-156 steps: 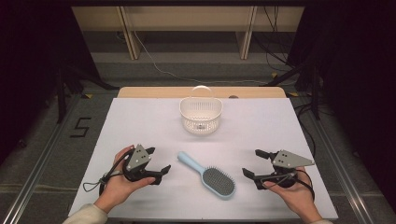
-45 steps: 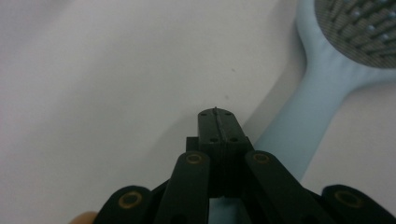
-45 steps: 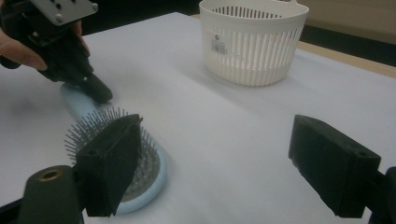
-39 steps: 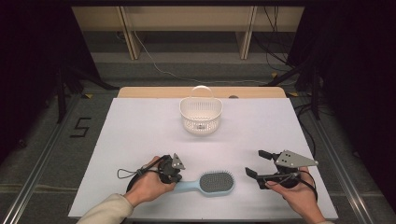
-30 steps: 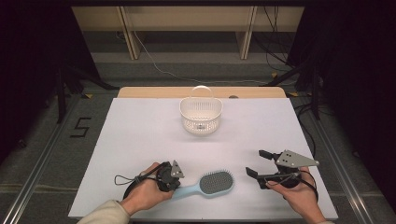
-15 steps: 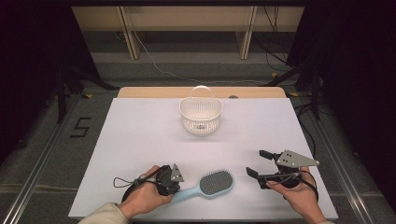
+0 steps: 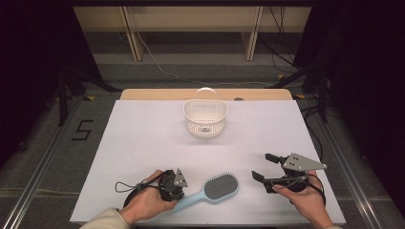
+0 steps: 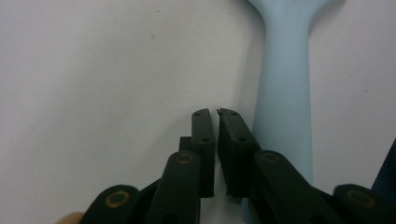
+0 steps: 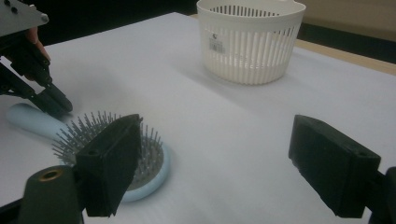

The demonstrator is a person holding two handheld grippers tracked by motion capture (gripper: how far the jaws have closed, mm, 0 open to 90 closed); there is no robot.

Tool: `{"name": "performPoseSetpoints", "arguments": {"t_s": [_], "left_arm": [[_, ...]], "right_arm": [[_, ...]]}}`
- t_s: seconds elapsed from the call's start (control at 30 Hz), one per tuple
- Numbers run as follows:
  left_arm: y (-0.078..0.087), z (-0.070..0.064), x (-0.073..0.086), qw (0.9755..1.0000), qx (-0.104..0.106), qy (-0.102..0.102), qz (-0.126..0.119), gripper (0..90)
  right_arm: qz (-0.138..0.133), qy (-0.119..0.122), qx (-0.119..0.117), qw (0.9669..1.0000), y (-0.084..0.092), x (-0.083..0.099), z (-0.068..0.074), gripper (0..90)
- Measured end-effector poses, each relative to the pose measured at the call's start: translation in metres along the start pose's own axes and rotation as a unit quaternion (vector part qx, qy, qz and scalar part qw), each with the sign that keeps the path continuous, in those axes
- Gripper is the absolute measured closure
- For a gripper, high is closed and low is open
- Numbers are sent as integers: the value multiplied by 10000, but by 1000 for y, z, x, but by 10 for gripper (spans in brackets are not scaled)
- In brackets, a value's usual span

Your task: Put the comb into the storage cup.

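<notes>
White-topped table (image 7: 143, 143), wooden strip along far edge. White slotted basket (image 7: 205, 118) stands near far middle. Pale blue hairbrush (image 7: 212, 191), bristles up, lies near front edge.

The left hand-held gripper (image 7: 175, 187) moved to the hairbrush (image 7: 210, 191), turning it.

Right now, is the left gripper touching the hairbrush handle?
Cannot tell. In the left gripper view the left gripper is shut beside the hairbrush handle, pinching nothing; its right edge overlaps the handle, hiding any gap.
</notes>
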State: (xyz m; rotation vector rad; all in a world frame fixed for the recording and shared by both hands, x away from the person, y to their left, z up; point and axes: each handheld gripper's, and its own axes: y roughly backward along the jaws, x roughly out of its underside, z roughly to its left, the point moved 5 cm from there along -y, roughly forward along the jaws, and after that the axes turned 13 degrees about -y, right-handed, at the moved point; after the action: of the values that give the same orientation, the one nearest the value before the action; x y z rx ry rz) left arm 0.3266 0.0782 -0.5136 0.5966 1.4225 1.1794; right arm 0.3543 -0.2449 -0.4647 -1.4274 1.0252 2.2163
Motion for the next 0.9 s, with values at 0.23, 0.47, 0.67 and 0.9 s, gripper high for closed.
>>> {"name": "performPoseSetpoints", "arguments": {"t_s": [0.23,0.47,0.67,0.9], "left_arm": [[18,17,-18,9966,-422,297,-637,523],[29,8,-42,9989,441,-69,-124,152],[10,-3,-49,9946,777,-536,433,99],[-5,-3,-54,9901,789,-904,730,163]], "right_arm": [[32,-15,8,10000,0,1,-1,180],[36,0,27,10000,-1,0,-1,180],[13,-11,24,10000,0,0,-1,179],[22,-10,17,10000,0,0,-2,179]]}}
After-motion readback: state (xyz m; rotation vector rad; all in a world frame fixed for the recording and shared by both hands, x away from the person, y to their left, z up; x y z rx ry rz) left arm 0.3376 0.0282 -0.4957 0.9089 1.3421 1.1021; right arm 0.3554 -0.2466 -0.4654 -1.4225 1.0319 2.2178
